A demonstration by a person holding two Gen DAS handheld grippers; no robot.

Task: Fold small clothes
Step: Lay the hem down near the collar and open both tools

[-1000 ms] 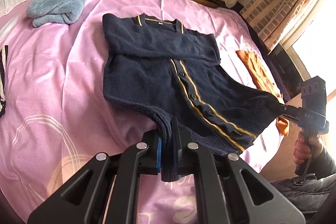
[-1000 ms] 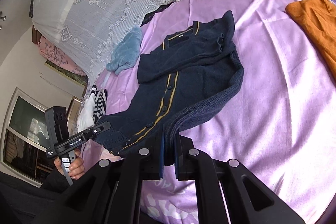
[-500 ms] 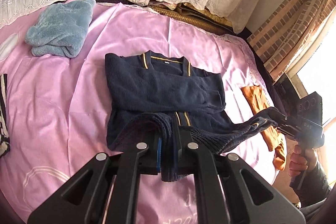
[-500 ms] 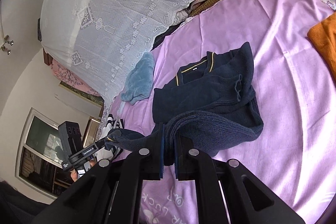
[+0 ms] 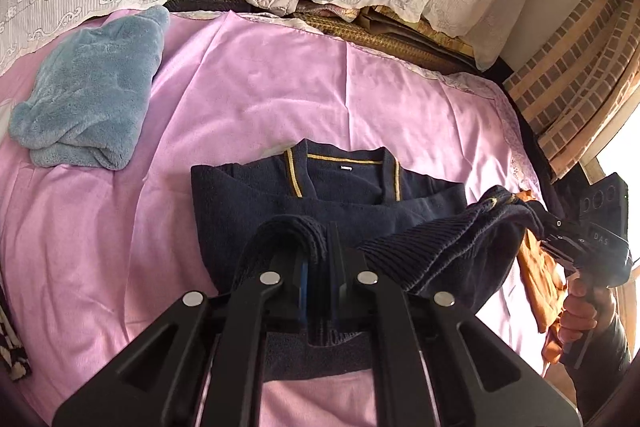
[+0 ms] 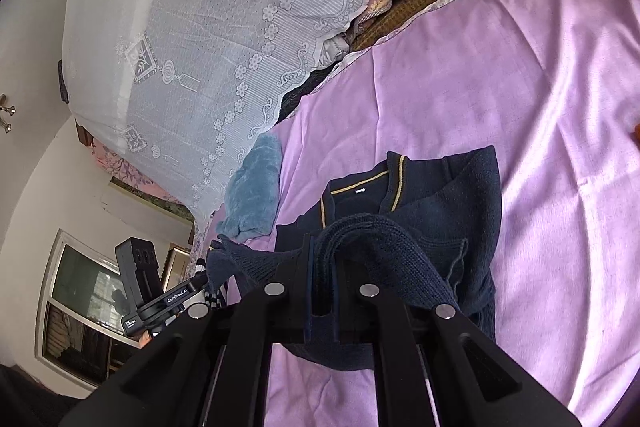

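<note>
With each hem corner clamped in a closed gripper, left [image 5: 320, 267] and right [image 6: 322, 283], the cardigan [image 5: 340, 191] is held taut above the bed [image 5: 260, 99], so the hem can be laid evenly over the collar half.

The left gripper [image 5: 320, 263] pinches the navy cardigan's [image 5: 344, 195] ribbed hem above its collar; the right gripper [image 5: 548, 227], right of the cardigan, clamps the hem's other corner. A blue towel [image 5: 92, 99] lies left of the cardigan on the pink sheet [image 5: 260, 87].
</note>
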